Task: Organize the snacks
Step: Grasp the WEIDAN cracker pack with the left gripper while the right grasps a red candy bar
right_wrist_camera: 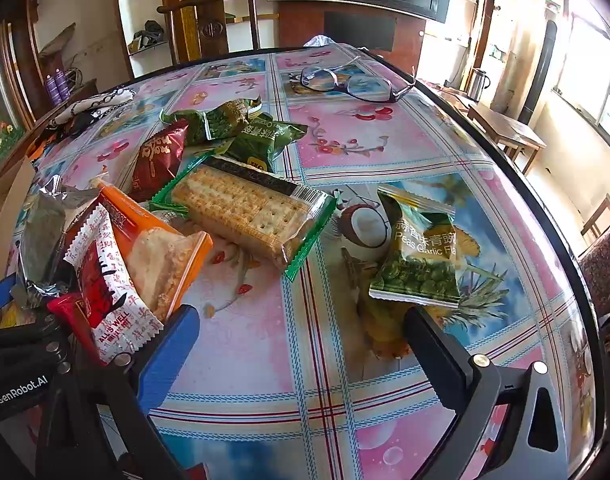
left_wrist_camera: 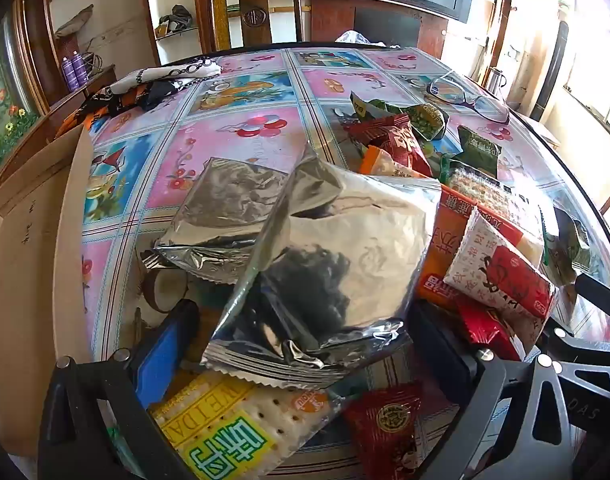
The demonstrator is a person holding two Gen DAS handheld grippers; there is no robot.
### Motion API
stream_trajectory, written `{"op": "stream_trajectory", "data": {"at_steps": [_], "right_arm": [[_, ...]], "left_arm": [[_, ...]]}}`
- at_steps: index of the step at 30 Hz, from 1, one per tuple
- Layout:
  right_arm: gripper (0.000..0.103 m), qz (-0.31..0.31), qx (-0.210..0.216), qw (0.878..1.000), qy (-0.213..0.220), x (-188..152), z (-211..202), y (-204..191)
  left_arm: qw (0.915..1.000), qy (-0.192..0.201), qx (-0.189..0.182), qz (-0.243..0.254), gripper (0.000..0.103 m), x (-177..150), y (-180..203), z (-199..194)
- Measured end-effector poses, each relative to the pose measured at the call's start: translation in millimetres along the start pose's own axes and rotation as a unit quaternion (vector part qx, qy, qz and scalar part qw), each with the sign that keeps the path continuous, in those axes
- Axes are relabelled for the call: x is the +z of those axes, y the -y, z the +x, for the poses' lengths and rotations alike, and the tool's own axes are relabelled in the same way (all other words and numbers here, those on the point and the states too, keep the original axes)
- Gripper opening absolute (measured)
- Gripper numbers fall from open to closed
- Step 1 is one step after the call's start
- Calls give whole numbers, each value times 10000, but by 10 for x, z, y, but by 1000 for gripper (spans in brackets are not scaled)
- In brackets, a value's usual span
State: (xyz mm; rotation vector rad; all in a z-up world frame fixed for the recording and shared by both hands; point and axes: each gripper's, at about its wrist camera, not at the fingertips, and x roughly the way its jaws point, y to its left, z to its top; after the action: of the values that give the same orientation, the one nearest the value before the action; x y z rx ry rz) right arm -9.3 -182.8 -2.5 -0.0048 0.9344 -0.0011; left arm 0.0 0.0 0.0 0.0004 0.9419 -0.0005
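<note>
A pile of snack packets lies on the flowered table. In the left wrist view my left gripper [left_wrist_camera: 301,320] is open, its fingers on either side of a big silver foil packet [left_wrist_camera: 329,264] that lies on the pile. A second foil packet [left_wrist_camera: 221,216] lies behind it, a cracker pack [left_wrist_camera: 233,424] and a red packet [left_wrist_camera: 389,428] below. In the right wrist view my right gripper [right_wrist_camera: 301,328] is open and empty over bare table. A green garlic-peas packet [right_wrist_camera: 421,256] lies just beyond its right finger, a long cracker pack [right_wrist_camera: 245,212] further ahead.
A cardboard box [left_wrist_camera: 29,264] stands at the table's left edge. Glasses [right_wrist_camera: 353,84] lie at the far side, a patterned cloth [left_wrist_camera: 153,84] at the far left. More green and red packets [right_wrist_camera: 225,136] lie mid-table. The table's right edge [right_wrist_camera: 561,240] curves close by.
</note>
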Motion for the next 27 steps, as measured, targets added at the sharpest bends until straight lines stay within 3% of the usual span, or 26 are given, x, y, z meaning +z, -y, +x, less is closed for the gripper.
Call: {"op": "stream_trajectory", "data": {"at_steps": [11, 16, 18, 23, 27], "right_arm": [[102, -14, 2, 10000, -20, 4, 2, -2], [102, -506, 456, 9965, -479, 32, -29, 58], [97, -504, 748, 9943, -573, -4, -104, 160], [79, -416, 946, 9932, -539, -229, -409, 432], [79, -358, 1041, 9927, -483, -210, -509, 479]], "left_arm": [[10000, 4, 3, 1, 103, -1, 2, -1], [10000, 3, 42, -75, 103, 1, 3, 0], [9997, 2, 152, -212, 103, 7, 24, 5], [9994, 1, 221, -255, 103, 22, 58, 11], [9992, 2, 254, -299, 103, 18, 62, 21]]}}
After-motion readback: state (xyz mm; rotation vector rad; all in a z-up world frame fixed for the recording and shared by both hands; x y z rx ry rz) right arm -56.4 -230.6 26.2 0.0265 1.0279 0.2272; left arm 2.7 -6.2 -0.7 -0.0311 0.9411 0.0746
